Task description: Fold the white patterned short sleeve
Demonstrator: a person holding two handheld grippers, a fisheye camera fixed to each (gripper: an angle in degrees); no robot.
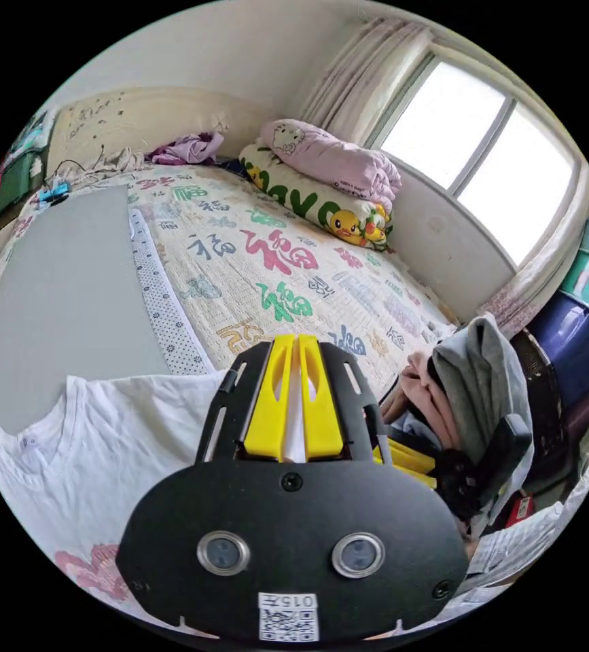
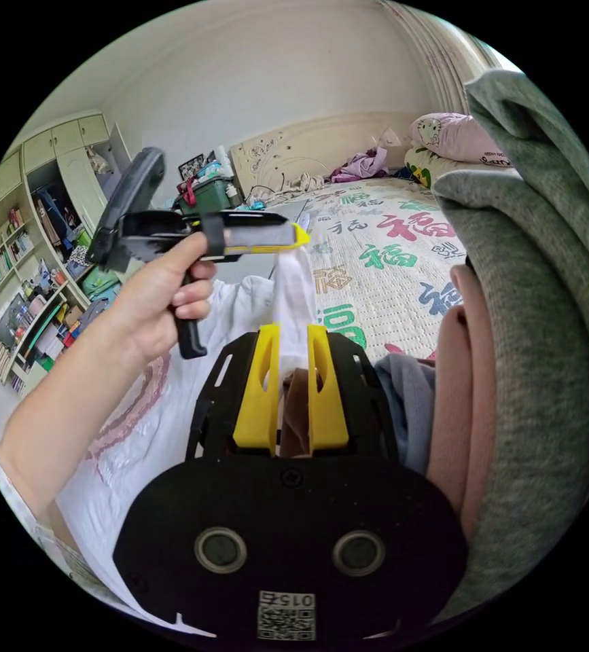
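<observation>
The white short-sleeve shirt (image 1: 70, 441) lies on the bed's near edge, neckline towards the grey mat, with a pink pattern (image 1: 83, 567) low on it. My left gripper (image 1: 298, 343) is shut on a white fold of it. In the right gripper view a hand (image 2: 162, 295) holds that left gripper (image 2: 299, 236). A strip of the shirt (image 2: 294, 292) hangs taut from its tip down into my right gripper (image 2: 287, 333), whose jaws press on the bunched cloth. The yellow jaws of the right gripper (image 1: 409, 458) sit beside the clothes pile.
A grey mat (image 1: 63, 292) covers part of the patterned quilt (image 1: 274, 265). Folded duvets (image 1: 328, 176) lie under the window. A pile of grey and pink garments (image 1: 471, 380) (image 2: 532, 285) crowds the right side. Shelves and cupboards (image 2: 29, 272) stand along the far wall.
</observation>
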